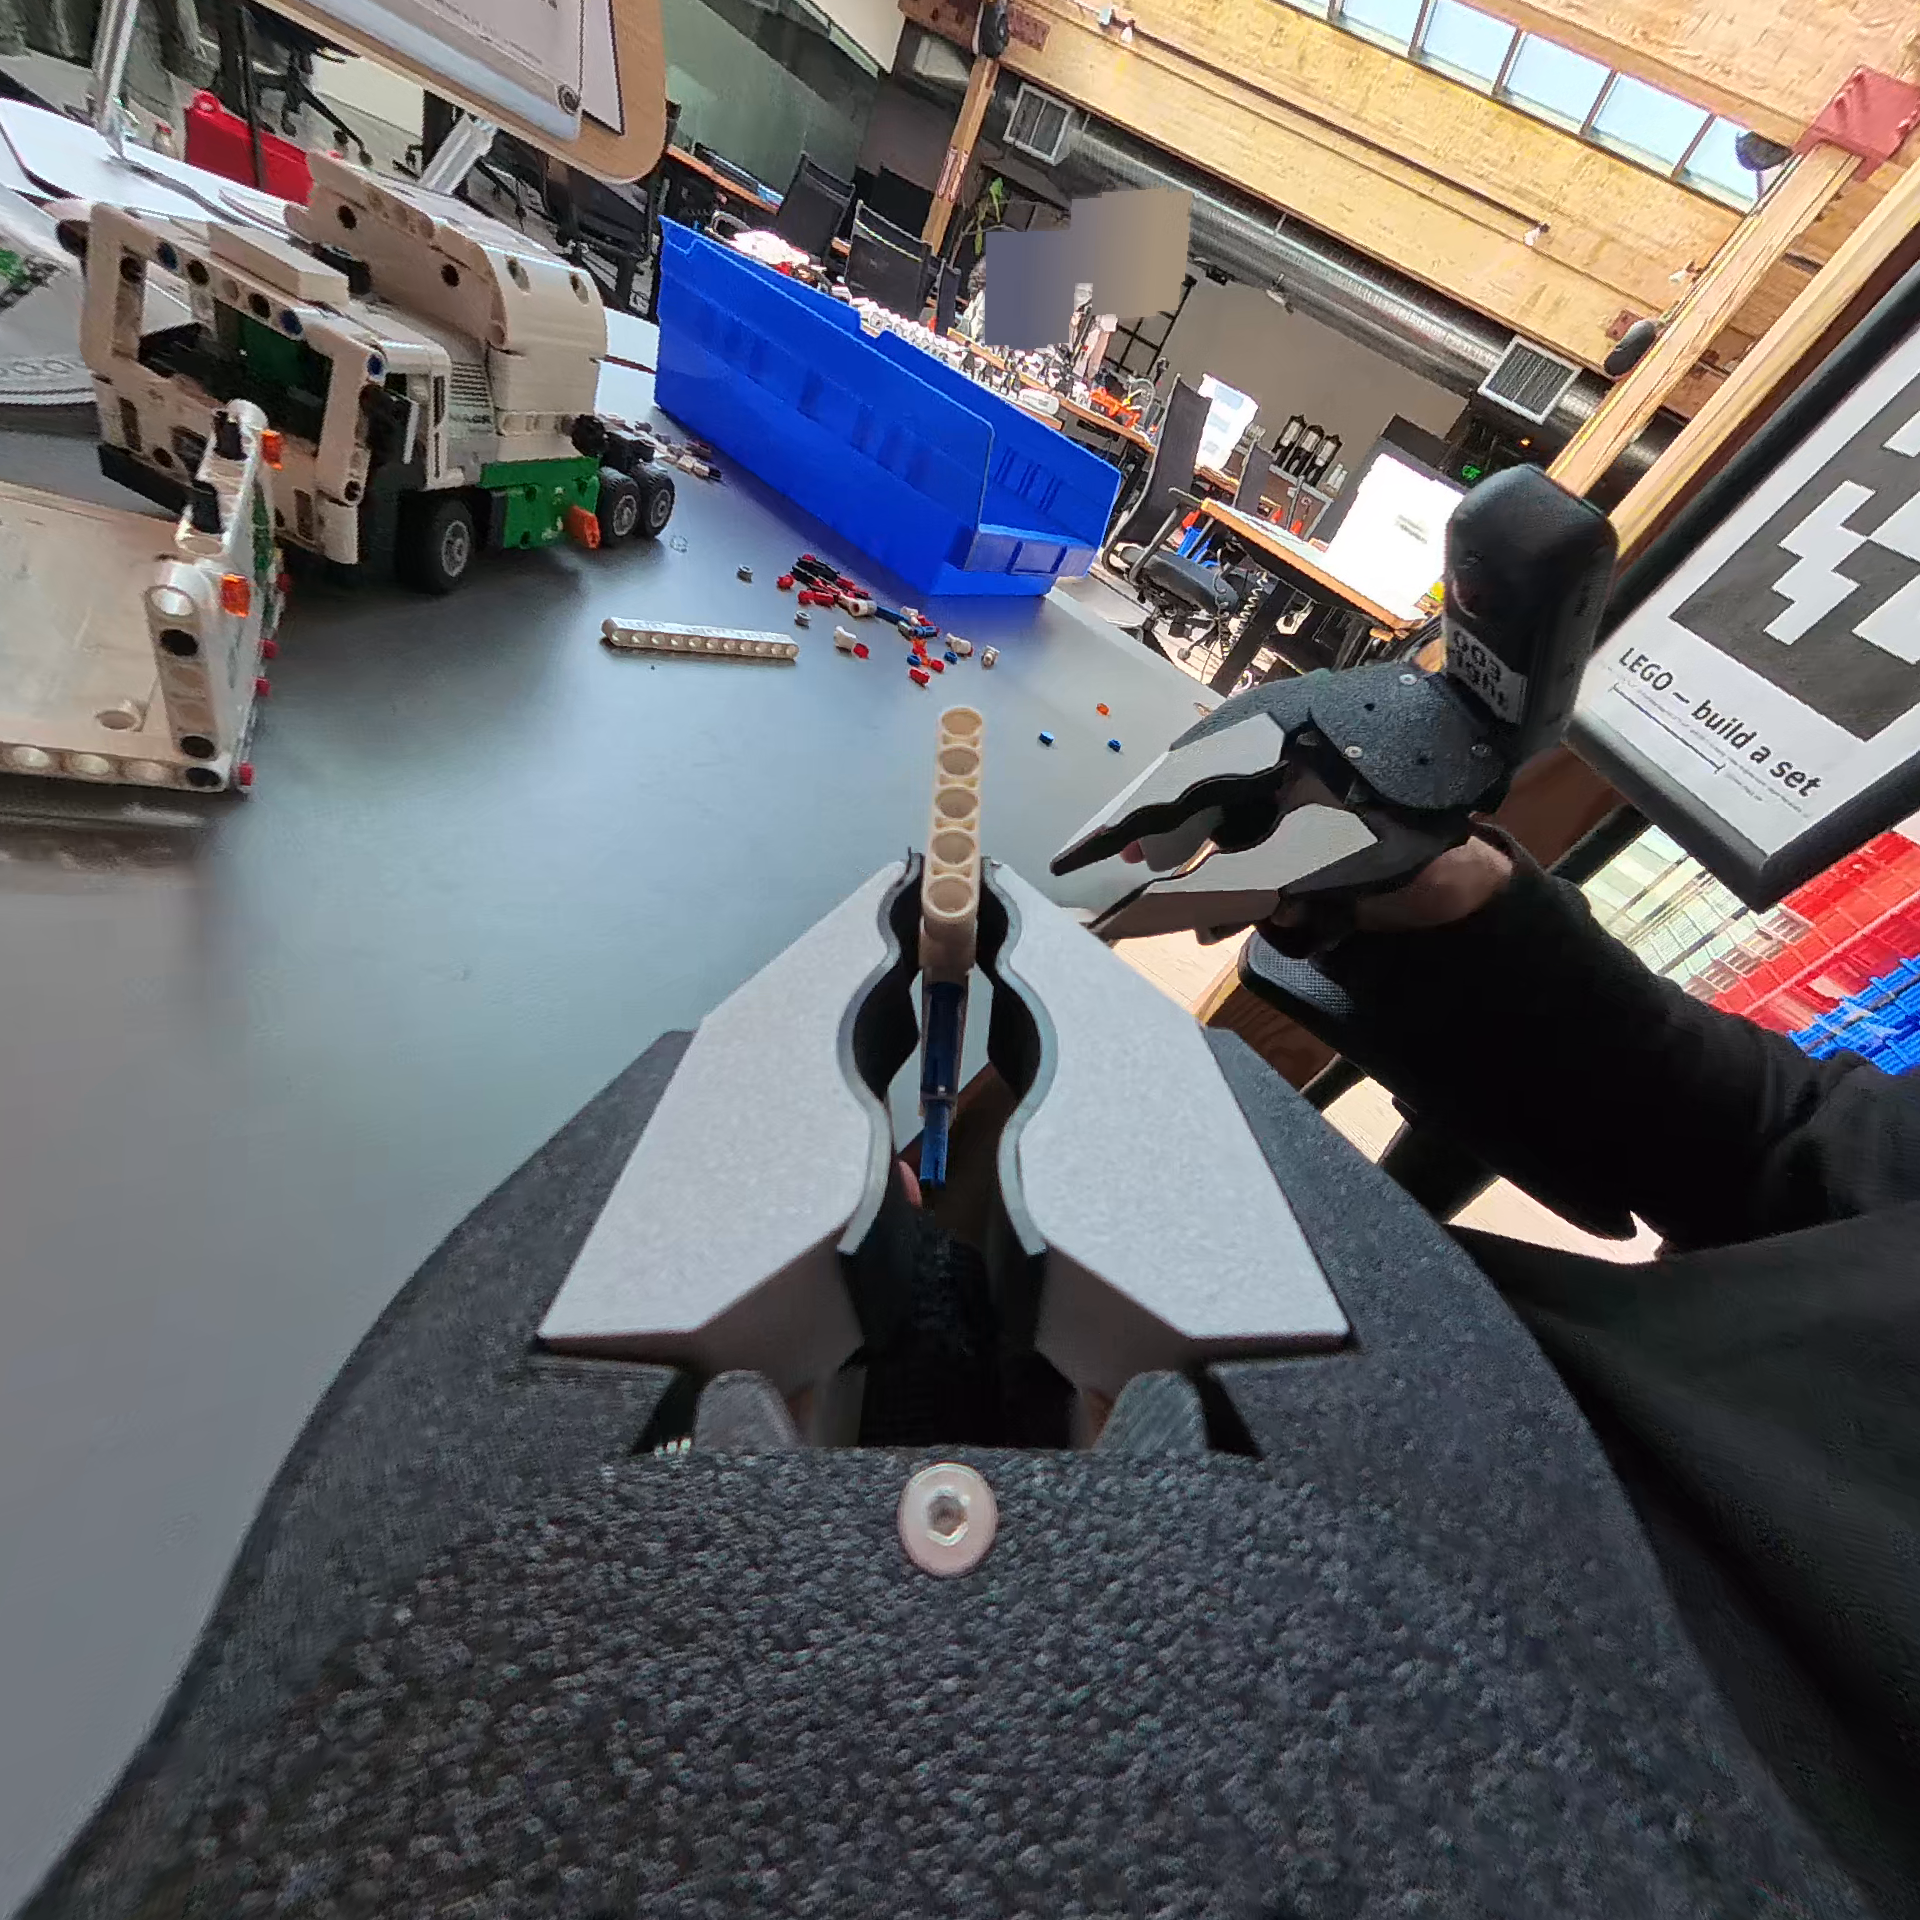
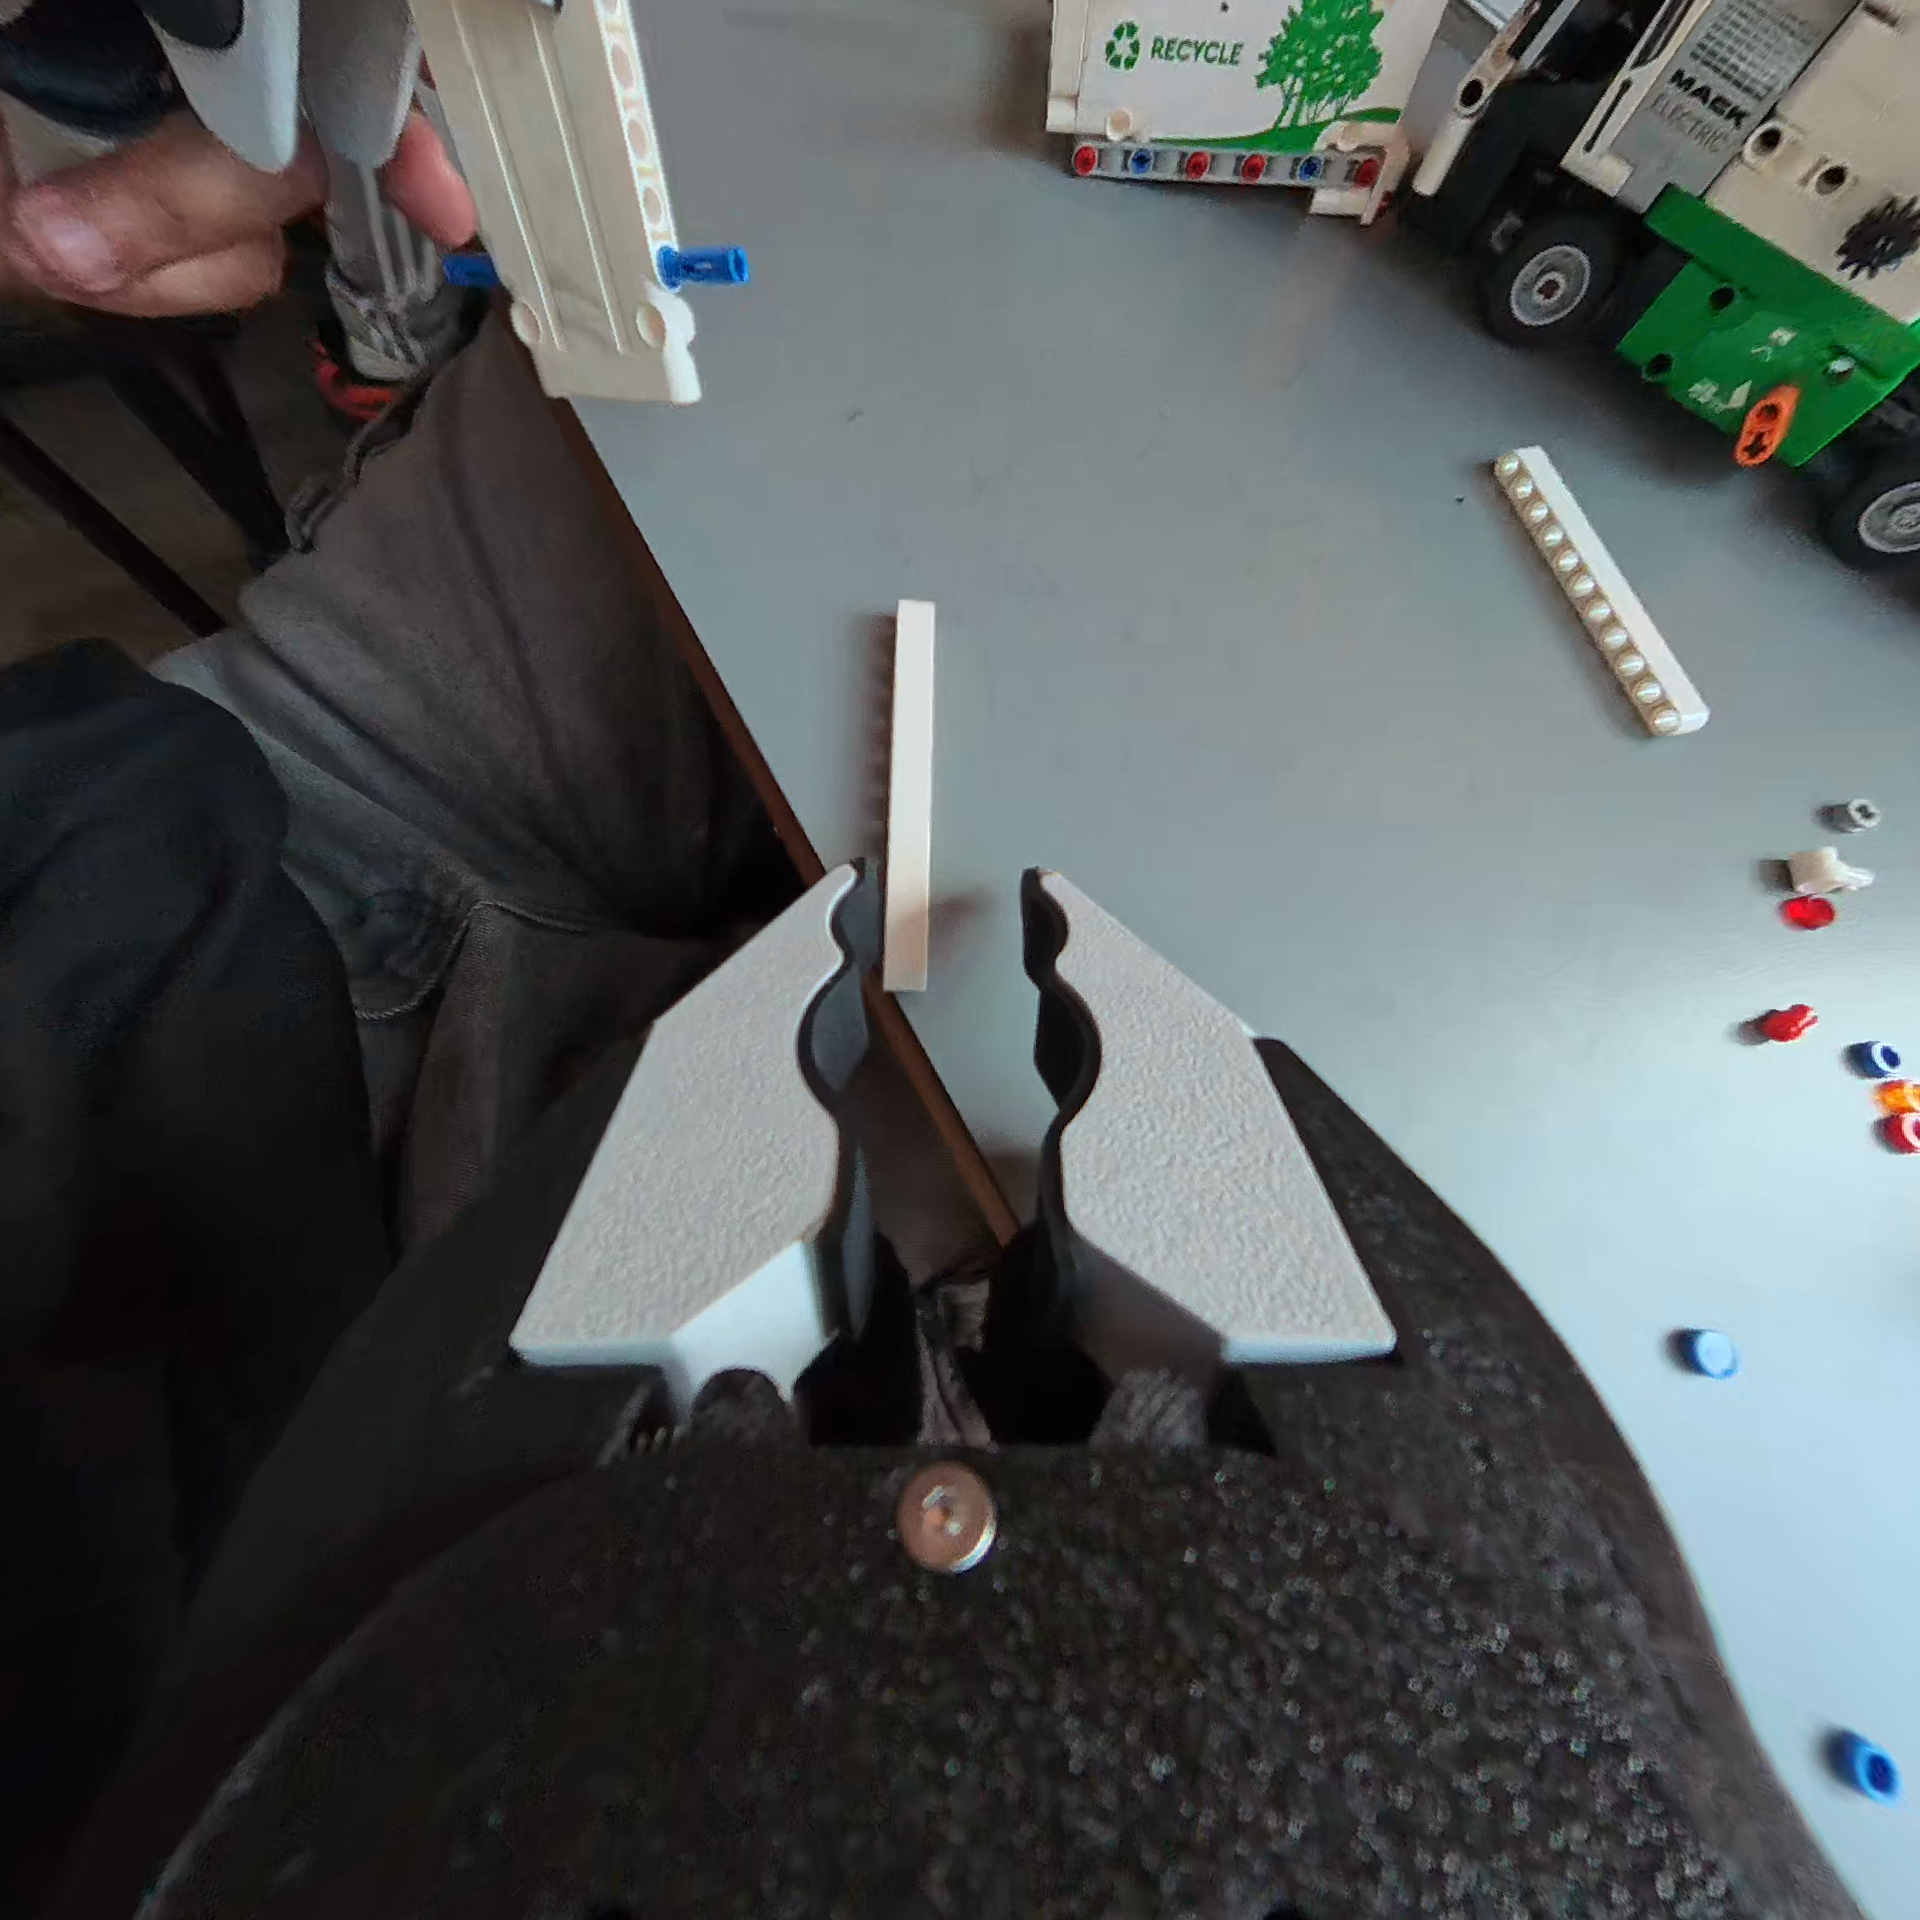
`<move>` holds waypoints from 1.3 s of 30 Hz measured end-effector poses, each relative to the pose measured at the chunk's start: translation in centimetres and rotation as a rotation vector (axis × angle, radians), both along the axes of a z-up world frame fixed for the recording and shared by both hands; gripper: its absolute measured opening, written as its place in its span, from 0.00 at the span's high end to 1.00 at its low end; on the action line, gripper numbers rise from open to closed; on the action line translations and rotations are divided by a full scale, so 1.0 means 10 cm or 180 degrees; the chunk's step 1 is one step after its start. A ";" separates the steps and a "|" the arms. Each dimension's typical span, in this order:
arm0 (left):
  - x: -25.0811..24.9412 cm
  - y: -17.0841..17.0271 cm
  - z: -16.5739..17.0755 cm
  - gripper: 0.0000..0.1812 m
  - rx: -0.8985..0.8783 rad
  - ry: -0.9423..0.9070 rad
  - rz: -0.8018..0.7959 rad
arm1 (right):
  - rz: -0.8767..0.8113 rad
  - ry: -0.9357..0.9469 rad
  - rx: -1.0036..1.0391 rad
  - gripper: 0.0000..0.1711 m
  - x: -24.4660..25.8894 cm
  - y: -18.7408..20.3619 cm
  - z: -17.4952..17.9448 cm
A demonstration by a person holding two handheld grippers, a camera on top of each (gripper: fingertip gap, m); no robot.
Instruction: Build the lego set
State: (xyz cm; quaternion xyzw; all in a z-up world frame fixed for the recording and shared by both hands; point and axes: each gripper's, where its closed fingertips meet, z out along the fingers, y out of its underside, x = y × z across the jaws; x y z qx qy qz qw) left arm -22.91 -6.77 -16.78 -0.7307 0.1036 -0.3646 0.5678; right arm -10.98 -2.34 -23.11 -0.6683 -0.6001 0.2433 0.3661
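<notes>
Lego-wise, the piece in play is a white beam [image 1: 953,821] with a row of holes, clamped in the left gripper [image 1: 948,883] so it pokes up and forward past the fingertips, with a blue pin [image 1: 940,1049] stuck through its lower end and hanging back between the jaws. From the right wrist view that same held part looks like a wider white panel piece [image 2: 566,197] with the blue pin [image 2: 703,266] poking out one side, so I'd guess it's held up off the counter [image 1: 436,935] to keep that pin reachable. The right gripper [image 2: 940,914] has its jaws apart and is holding nothing, sitting right at the counter edge with a flat white beam [image 2: 909,790] lying between the tips, close to the left finger. My read is it's lined up to pinch that beam and bring it over to the pin, though it hasn't closed yet. Further out there's another long white beam [image 2: 1600,592] lying flat, plus a scatter of small red, blue and grey pins [image 2: 1803,935] nearby, probably dumped there for easy picking. Beyond that stands the mostly built white and green garbage truck [image 1: 353,374], with a separate white side panel [image 2: 1226,94] with a green tree print standing near it, and a blue bin [image 1: 873,416] behind the loose bits.
</notes>
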 end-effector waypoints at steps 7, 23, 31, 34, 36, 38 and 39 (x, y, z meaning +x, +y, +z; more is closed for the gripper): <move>0.13 -0.06 0.05 0.98 0.0039 -0.0046 -0.0175 | 0.0062 0.0138 -0.0330 0.88 -0.21 0.01 -0.01; 0.10 -0.03 0.18 0.98 -0.0055 -0.0830 -0.0186 | -0.0190 0.1204 0.1000 0.96 -0.88 -0.13 0.96; 0.08 -0.15 0.33 0.98 0.0024 -0.1095 -0.0376 | 0.0003 0.1231 0.1621 0.96 -1.06 -0.40 1.10; 0.09 -0.17 0.37 0.98 0.0037 -0.1171 -0.0416 | -0.0018 0.1351 0.1544 0.96 -1.05 -0.40 1.14; 0.07 -0.17 0.37 0.98 0.0026 -0.1185 -0.0421 | 0.0031 0.1438 0.1546 0.96 -1.04 -0.42 1.13; 0.06 -0.17 0.37 0.98 -0.0015 -0.1272 -0.0447 | 0.0046 0.1363 0.1546 0.96 -1.04 -0.40 1.08; 0.06 -0.17 0.37 0.98 -0.0039 -0.1290 -0.0471 | 0.0071 0.1387 0.1529 0.96 -1.04 -0.40 1.07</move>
